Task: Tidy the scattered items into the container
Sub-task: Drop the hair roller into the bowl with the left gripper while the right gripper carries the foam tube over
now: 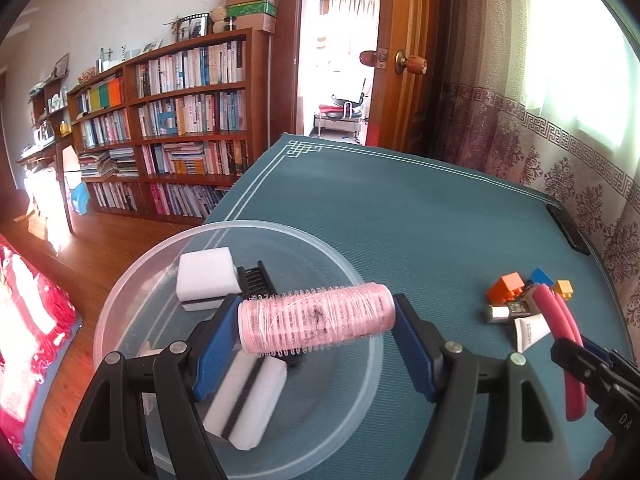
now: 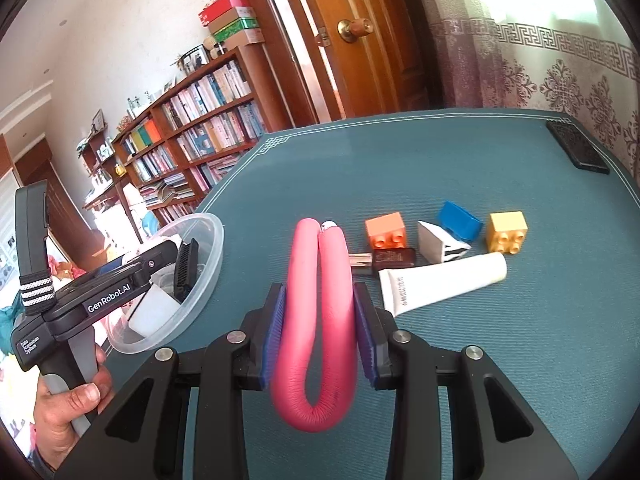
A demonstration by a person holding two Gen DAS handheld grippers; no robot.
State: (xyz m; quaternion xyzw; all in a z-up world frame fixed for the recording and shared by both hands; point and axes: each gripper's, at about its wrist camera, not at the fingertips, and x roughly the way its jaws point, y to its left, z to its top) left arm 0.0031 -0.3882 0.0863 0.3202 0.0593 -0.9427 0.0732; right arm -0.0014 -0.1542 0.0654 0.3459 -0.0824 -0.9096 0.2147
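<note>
The task is judged partly done: two white sponge blocks (image 1: 206,278) and a black comb (image 1: 256,280) already lie inside the clear plastic container (image 1: 132,280), which stands at the left edge of the bench (image 1: 400,208). The left claw (image 1: 316,322) is clenched endwise on a pink hair roller (image 1: 314,320), held above the container's open mouth, so only a release seems to be needed there. The right claw (image 2: 318,328) is closed on a folded pink foam curler (image 2: 316,320), carried clear of the bench and still well apart from the container. Left on the bench, clustered near one another, are an orange block (image 2: 387,230), a blue block (image 2: 458,222), a yellow block (image 2: 507,232), a white tube (image 2: 440,284), a small dark bottle (image 2: 384,260) and a white folded piece (image 2: 438,246) (what this last one is cannot be told). A black flat object (image 2: 578,150) lies near the far corner, well apart from the rest. The way to the container for the right claw is likely to be blocked by the left device, which hangs over the rim; the tube and the dark bottle are touching, which may hinder a clean pick.
</note>
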